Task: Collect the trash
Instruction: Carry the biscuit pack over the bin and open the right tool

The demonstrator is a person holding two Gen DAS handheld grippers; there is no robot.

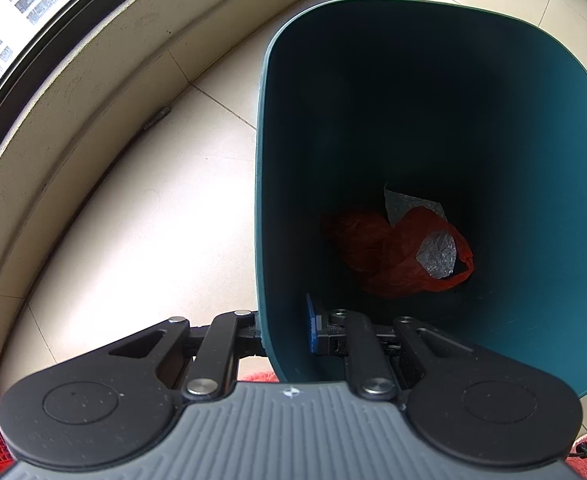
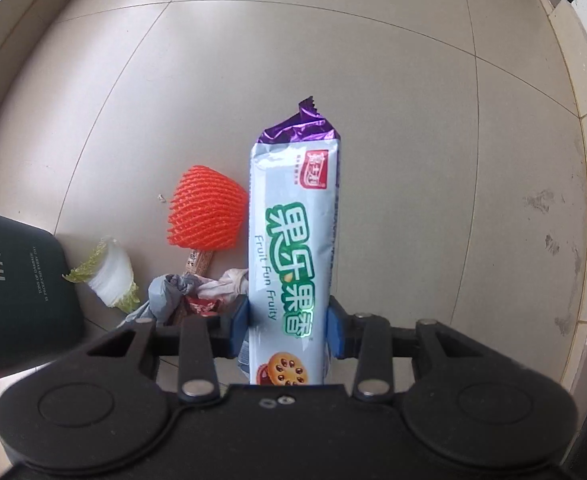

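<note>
Glossy tile floor (image 2: pixel 333 60), crinkly foil biscuit packet (image 2: pixel 293 240)

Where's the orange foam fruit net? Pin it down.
In the right wrist view, the orange foam net lies on the tiled floor, just left of the biscuit packet and above the crumpled wrappers.

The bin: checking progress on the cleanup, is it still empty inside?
No, a red plastic bag with grey paper already lies at the bottom of the bin.

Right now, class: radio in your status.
Left tongs shut on bin rim. Right tongs shut on biscuit pack. Foam net, cabbage on floor.
</note>
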